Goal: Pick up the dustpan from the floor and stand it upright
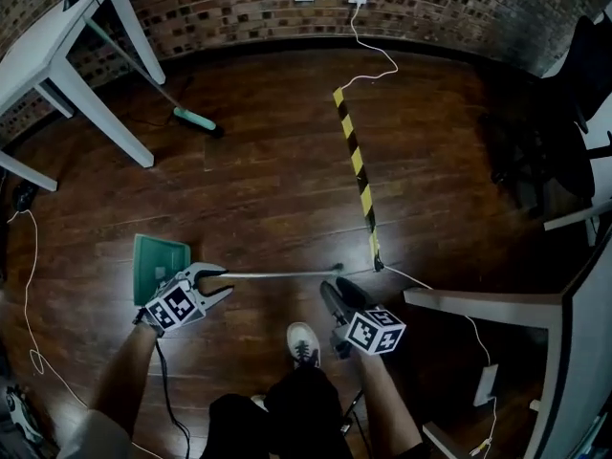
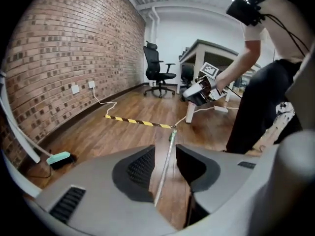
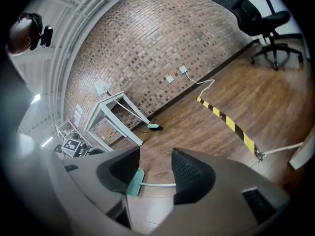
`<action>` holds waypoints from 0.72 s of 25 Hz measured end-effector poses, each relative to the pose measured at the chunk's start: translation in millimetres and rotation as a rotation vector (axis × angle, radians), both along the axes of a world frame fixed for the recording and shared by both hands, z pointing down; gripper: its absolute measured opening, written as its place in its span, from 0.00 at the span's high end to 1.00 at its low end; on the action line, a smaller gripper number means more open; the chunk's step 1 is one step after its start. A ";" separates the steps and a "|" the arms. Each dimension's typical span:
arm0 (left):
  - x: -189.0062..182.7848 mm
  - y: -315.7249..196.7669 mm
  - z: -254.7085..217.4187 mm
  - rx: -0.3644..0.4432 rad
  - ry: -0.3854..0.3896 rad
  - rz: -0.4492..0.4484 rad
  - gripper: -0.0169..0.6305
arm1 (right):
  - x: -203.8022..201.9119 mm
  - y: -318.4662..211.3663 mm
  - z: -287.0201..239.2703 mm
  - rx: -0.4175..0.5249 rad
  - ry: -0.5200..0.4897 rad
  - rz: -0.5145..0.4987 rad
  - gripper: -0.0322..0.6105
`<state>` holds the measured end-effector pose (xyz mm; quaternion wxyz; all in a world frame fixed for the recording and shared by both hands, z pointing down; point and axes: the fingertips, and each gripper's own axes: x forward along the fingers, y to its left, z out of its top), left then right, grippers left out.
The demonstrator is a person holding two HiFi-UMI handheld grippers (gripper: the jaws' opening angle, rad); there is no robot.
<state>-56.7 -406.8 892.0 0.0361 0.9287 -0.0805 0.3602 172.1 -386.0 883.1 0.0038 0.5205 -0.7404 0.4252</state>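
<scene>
The dustpan lies flat on the wooden floor, its green pan [image 1: 158, 261] at the left and its long metal handle [image 1: 287, 274] running right. My left gripper [image 1: 218, 280] is open near the pan, and the handle [image 2: 166, 163] runs between its jaws with a gap on each side. My right gripper [image 1: 335, 287] is open close to the handle's far end. In the right gripper view the pan [image 3: 134, 182] and handle [image 3: 157, 185] show across the gap of the right gripper [image 3: 155, 154], apart from both pads. The left gripper [image 2: 165, 149] touches nothing that I can see.
A green-headed broom [image 1: 191, 118] leans against a white table [image 1: 57, 55] at the back left. A yellow-black strip [image 1: 356, 165] and a white cable [image 1: 368, 51] cross the floor. A white desk [image 1: 483, 304] stands at the right, an office chair [image 2: 158, 75] beyond. The person's shoe [image 1: 303, 342] is beside the handle.
</scene>
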 end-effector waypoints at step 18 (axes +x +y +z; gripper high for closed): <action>-65.3 -16.7 319.8 0.050 -0.399 -0.083 0.70 | -13.4 -37.6 273.7 -0.103 -0.249 0.190 0.54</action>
